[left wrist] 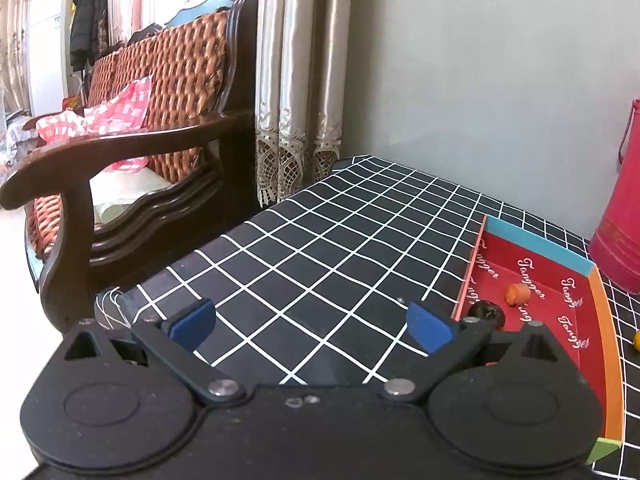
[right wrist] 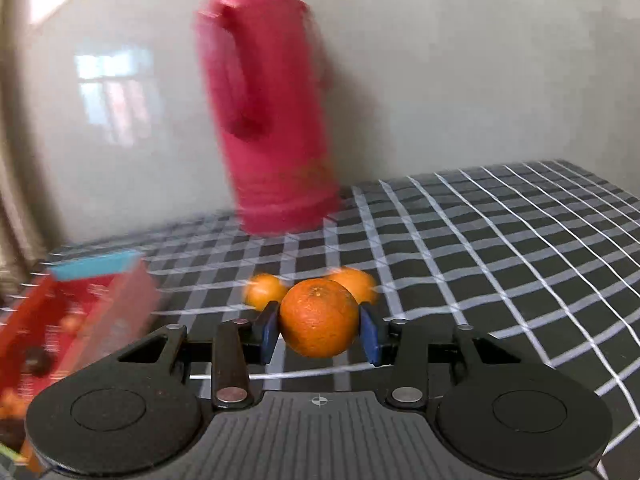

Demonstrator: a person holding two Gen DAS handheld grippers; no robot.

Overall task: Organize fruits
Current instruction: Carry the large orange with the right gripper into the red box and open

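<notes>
Orange point(right wrist: 319, 322) sits clamped between the blue pads of the right tool point(right wrist: 320, 330), lifted above the checked worktop point(right wrist: 500, 264). Two more oranges point(right wrist: 264, 290) lie just behind it. The left tool point(left wrist: 310, 326) hangs spread apart over bare cloth. The red tray point(left wrist: 560, 300) holds a dark fruit point(left wrist: 486, 312) and a small orange piece point(left wrist: 517, 293). Beyond stands a blurred red flask point(right wrist: 272, 120).
</notes>
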